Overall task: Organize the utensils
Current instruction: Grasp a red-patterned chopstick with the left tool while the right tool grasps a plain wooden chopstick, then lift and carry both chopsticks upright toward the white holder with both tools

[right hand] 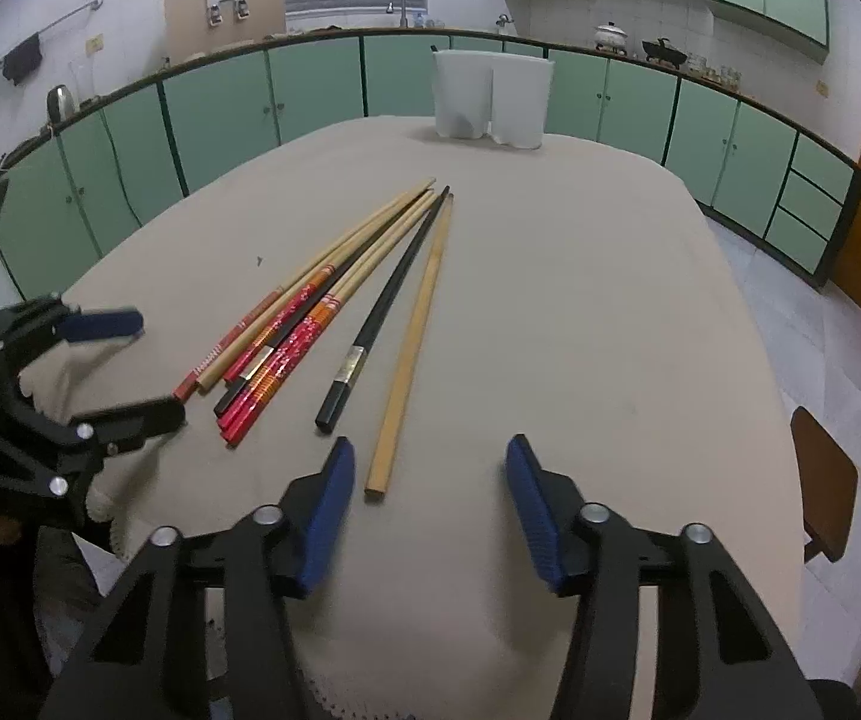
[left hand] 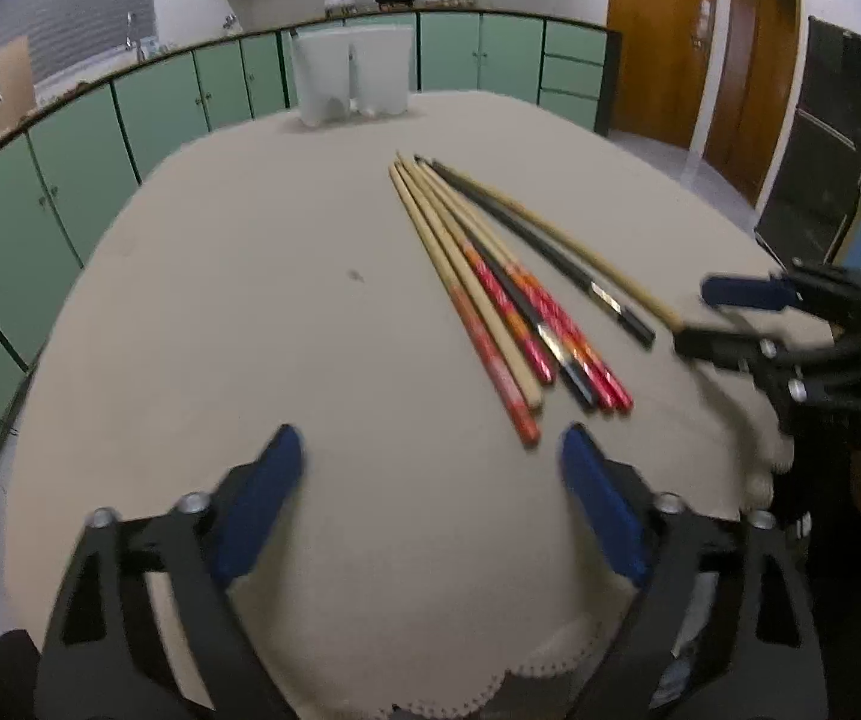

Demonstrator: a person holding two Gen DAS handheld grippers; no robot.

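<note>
Several chopsticks point(left hand: 508, 294) lie in a loose fan on the beige tablecloth point(left hand: 286, 312): plain wooden, black, and red-patterned ones. They also show in the right wrist view point(right hand: 310, 312). A white two-part utensil holder point(left hand: 352, 75) stands at the table's far edge, also in the right wrist view point(right hand: 493, 99). My left gripper point(left hand: 430, 450) is open and empty, near the handle ends of the bunch. My right gripper point(right hand: 427, 462) is open and empty; the end of one plain wooden chopstick point(right hand: 409, 348) lies just inside its left finger. The right gripper also shows in the left wrist view point(left hand: 694, 315).
Green kitchen cabinets point(right hand: 220, 102) run behind the table. A wooden door point(left hand: 658, 42) is at the right. The tablecloth's scalloped edge point(left hand: 490, 690) hangs at the near side. A brown chair seat point(right hand: 823, 480) is to the table's right. My left gripper shows in the right wrist view point(right hand: 130, 360).
</note>
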